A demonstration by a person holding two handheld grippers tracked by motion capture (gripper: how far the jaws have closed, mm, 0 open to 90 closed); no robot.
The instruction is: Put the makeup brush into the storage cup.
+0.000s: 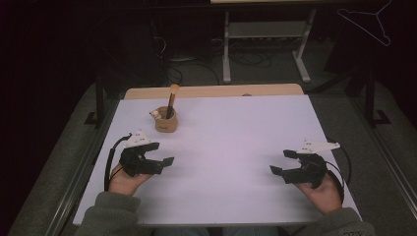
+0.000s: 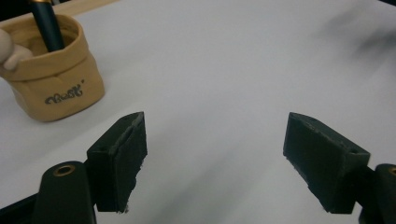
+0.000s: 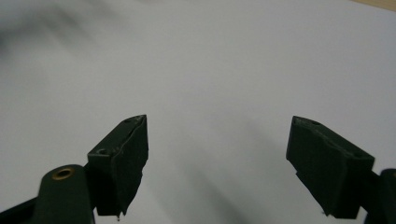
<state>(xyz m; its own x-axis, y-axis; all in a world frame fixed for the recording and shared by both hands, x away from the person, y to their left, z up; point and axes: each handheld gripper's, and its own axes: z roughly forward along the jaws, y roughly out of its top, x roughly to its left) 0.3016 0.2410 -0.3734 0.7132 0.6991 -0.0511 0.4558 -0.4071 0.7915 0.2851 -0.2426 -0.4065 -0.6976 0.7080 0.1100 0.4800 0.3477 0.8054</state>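
Note:
A small tan fabric cup [image 1: 165, 121] stands on the white table [image 1: 226, 142] at the back left, with a dark-handled brush [image 1: 171, 100] upright in it and a small pale figure [image 1: 155, 114] on its rim. My left gripper [image 1: 164, 153] rests open in front of the cup, a short way toward the person. In the left gripper view the cup [image 2: 52, 79] sits beyond my left jaw, with the brush handle [image 2: 45, 25] inside. My right gripper [image 1: 282, 161] is open at the table's right, nothing between its jaws [image 3: 217, 158].
A wooden strip [image 1: 211, 91] runs along the table's far edge. Beyond it are a grey desk frame [image 1: 265, 39] and cables [image 1: 187, 66] on the floor. A wire hanger [image 1: 371, 22] hangs at the upper right. Dark metal rails [image 1: 83, 162] border the table's left side.

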